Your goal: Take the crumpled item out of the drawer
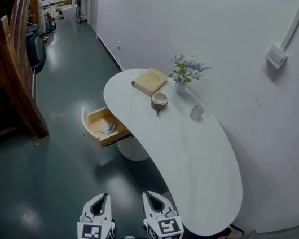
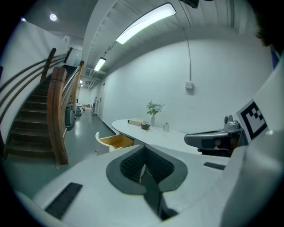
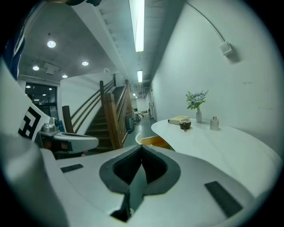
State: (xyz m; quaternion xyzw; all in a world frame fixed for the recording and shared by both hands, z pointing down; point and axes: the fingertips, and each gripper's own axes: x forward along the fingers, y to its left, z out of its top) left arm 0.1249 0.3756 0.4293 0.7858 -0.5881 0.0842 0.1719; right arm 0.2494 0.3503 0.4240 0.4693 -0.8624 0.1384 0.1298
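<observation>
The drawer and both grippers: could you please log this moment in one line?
drawer: open | crumpled item: inside drawer | left gripper: shut, empty | right gripper: shut, empty | both: short of drawer

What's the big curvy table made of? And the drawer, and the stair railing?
The table looks like smooth white board, painted or laminated; I can't tell which. It has a soft sheen. The drawer looks like pale, yellowish bare wood inside. The stair railing looks like reddish-brown wood, probably varnished, since it shines a little.
</observation>
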